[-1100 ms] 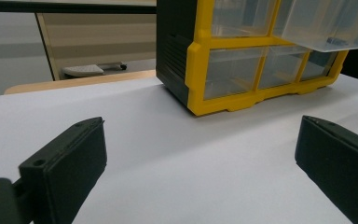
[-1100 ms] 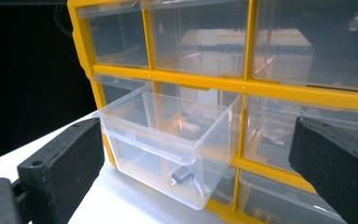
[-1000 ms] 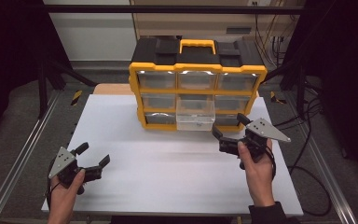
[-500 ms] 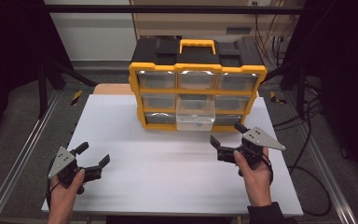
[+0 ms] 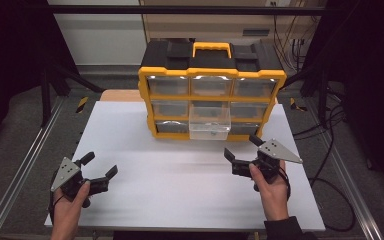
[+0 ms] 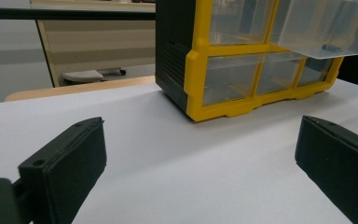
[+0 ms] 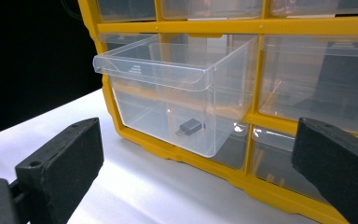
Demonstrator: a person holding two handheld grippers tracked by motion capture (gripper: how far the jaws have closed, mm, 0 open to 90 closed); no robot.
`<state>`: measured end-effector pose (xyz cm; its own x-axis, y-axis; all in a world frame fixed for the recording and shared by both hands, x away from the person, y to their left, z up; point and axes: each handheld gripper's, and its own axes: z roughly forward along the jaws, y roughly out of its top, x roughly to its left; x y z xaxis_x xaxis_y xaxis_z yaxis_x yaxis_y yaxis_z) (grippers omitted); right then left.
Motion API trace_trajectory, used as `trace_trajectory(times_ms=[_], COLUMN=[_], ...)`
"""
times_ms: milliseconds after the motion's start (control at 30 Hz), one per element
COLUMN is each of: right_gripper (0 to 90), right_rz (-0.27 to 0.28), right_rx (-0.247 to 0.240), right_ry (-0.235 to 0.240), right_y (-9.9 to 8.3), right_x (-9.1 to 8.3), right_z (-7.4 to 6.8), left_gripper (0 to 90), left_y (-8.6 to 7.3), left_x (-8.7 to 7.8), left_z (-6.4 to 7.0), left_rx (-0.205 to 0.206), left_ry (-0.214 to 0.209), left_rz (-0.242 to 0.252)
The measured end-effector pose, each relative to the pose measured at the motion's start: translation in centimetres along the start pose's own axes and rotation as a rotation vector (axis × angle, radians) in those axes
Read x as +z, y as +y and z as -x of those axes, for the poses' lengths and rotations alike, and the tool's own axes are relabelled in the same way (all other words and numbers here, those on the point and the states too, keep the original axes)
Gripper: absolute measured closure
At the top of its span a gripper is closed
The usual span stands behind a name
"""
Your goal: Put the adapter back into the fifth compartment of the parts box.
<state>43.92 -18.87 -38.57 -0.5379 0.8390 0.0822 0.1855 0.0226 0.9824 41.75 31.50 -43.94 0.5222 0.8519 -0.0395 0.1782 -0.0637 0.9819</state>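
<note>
The middle drawer (image 5: 209, 121) is standing pulled out, a small black adapter (image 7: 189, 126) lying inside. Both tongs, left (image 5: 96, 172) and right (image 5: 241, 152), are gaping empty; closing the drawer is probably remaining.

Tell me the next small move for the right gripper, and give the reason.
Probably ease the right gripper forward toward the pulled-out clear drawer, jaws kept wide. The drawer stands out from the middle column of the yellow organizer with a small dark adapter lying on its floor, and the gripper is open, empty and apart from the drawer.
</note>
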Motion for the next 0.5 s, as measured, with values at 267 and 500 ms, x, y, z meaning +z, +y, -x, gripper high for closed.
trace_trajectory(times_ms=[267,500], right_gripper=[2.7,2.7], right_rz=[0.002,-0.017], right_rx=[0.003,0.000], right_ry=[0.028,0.041], right_y=[-0.55,-1.06], right_x=[0.27,0.75], right_z=[-0.11,-0.47], left_gripper=[1.6,1.6], left_y=[-0.01,-0.01], left_x=[0.03,0.01], left_z=[0.00,0.03], left_rx=[0.000,0.000], left_ry=[0.000,-0.001], left_rz=[-0.002,-0.002])
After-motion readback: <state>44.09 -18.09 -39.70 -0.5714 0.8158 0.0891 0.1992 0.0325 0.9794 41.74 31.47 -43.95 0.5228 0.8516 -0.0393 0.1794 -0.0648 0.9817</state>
